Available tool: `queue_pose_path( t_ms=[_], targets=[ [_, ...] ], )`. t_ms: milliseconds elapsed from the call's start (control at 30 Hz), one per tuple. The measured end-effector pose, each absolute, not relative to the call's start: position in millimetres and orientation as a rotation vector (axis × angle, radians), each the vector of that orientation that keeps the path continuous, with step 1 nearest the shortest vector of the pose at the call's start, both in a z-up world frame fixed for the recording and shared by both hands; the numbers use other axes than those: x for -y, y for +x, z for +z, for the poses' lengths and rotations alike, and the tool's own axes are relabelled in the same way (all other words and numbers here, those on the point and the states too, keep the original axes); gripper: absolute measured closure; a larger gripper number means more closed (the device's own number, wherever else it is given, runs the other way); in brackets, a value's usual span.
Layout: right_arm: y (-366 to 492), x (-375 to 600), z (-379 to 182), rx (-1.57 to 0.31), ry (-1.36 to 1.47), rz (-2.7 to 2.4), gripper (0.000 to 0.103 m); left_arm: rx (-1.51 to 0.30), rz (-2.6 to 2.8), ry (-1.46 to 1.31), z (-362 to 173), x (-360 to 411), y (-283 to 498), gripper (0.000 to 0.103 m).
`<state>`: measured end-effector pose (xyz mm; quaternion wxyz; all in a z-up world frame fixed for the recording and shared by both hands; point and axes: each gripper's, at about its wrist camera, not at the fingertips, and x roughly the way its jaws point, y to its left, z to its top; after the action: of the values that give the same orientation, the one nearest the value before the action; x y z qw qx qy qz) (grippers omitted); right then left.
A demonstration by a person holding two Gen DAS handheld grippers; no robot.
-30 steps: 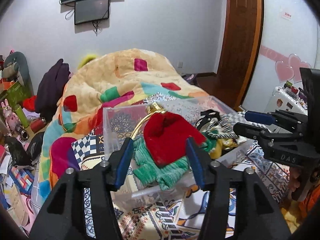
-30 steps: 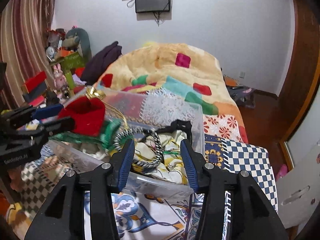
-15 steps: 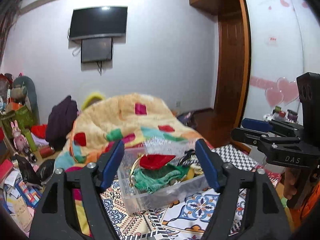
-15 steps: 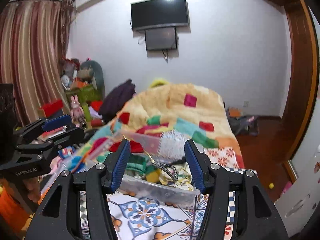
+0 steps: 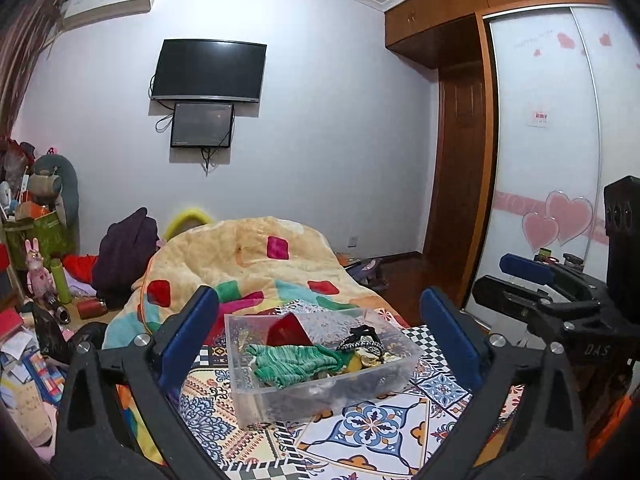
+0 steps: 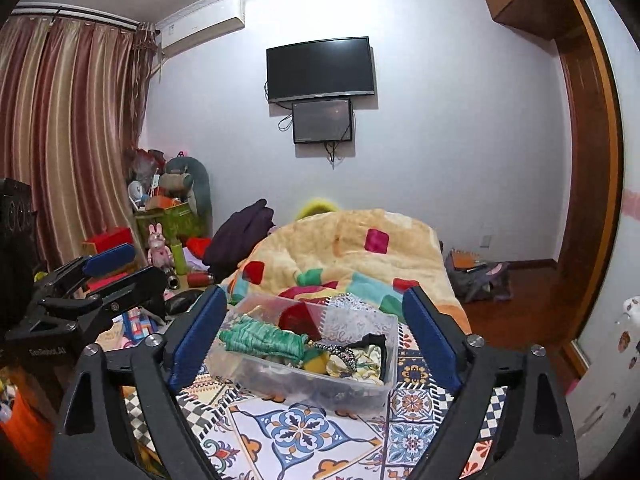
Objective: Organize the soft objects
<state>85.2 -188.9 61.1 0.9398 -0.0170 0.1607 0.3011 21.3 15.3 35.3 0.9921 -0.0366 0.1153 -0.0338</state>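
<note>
- Left gripper (image 5: pixel 318 332): jaws spread wide, nothing between the pads; held up off the bed.
- Right gripper (image 6: pixel 316 330): jaws spread wide, nothing gripped; also held off the bed.
- Each unit shows in the other's cam: right gripper at far right of left jaws in left wrist view, left gripper at far left of right jaws in right wrist view.
- Clear plastic bin (image 5: pixel 320 396): ahead of both jaw pairs, framed between the blue pads in both views, not touched by either. Sits on patterned tile-print bed cover (image 6: pixel 304 432).
- Bin contents (soft items):
  - green knit piece (image 5: pixel 294 362), draped over bin rim on side nearer left jaw of left gripper.
  - red fabric item (image 5: pixel 286 330), at back of bin, behind the green knit.
  - yellow item (image 6: pixel 316 360), mid bin, partly buried; type can't be told.
  - black/white braided cord (image 5: pixel 358 340) w/ dark fabric, toward right-jaw side.
- Patchwork quilt (image 5: pixel 260 264): bunched up beyond the bin, past both jaw tips.
- Wall TV (image 6: pixel 320 68) w/ smaller screen (image 6: pixel 322 120) under it: far wall, above jaw centerline.
- Striped curtain (image 6: pixel 60 140): left of left jaw, right wrist view.
</note>
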Motion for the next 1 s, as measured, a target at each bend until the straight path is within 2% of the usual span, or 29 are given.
queue_pose_path(
  t_ms=[1000],
  targets=[
    [78.1,194.3,51.8,-0.340,-0.020,0.612,0.011,-0.248,-0.049,-0.052,24.2,-10.5,25.0,0.001]
  ],
)
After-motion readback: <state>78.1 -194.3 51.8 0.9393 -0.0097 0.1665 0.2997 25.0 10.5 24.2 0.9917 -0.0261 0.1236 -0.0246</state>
